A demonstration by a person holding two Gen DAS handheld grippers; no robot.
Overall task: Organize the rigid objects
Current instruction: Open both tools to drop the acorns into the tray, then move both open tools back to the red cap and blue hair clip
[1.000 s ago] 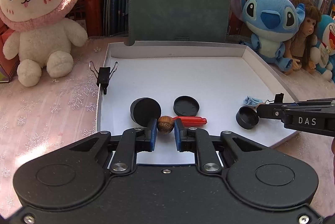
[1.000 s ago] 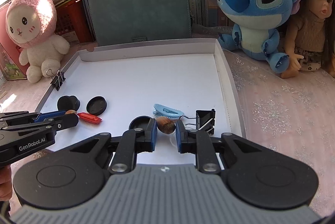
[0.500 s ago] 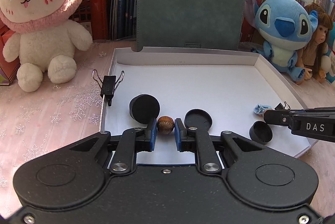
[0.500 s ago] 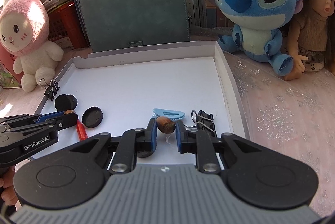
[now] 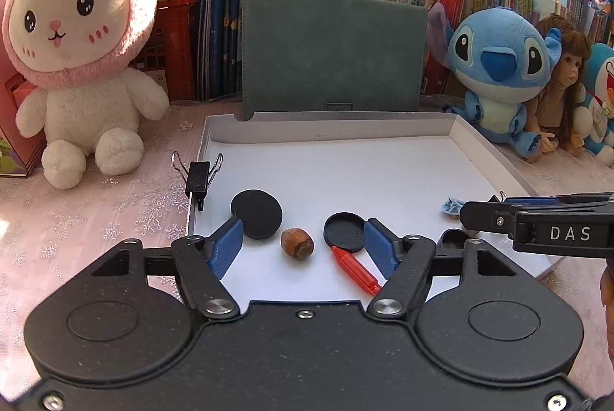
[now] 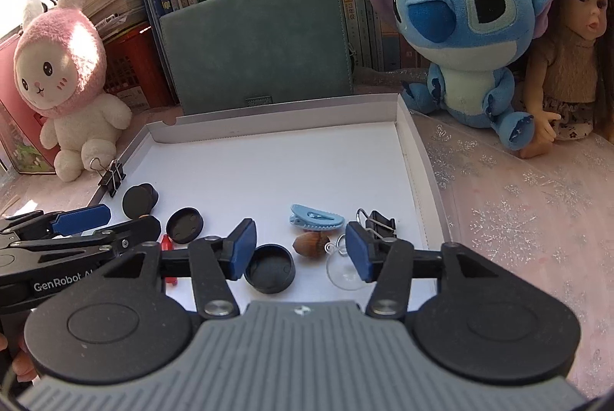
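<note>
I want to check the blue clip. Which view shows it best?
The right wrist view: the blue clip lies whole on the white tray, just past the nut. The left wrist view shows only its tip; the right gripper hides the rest.

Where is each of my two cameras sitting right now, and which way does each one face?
Left wrist: on the left gripper, looking down over the white tray; its opening jaws flank a hazelnut without touching; the right gripper's arm enters from the right.
Right wrist: on the right gripper, same heading from the tray's right side; its opening jaws flank a second hazelnut; the left gripper and fingers show at left.
Shared: tray, red crayon, black caps, teal folder, plush toys.
</note>
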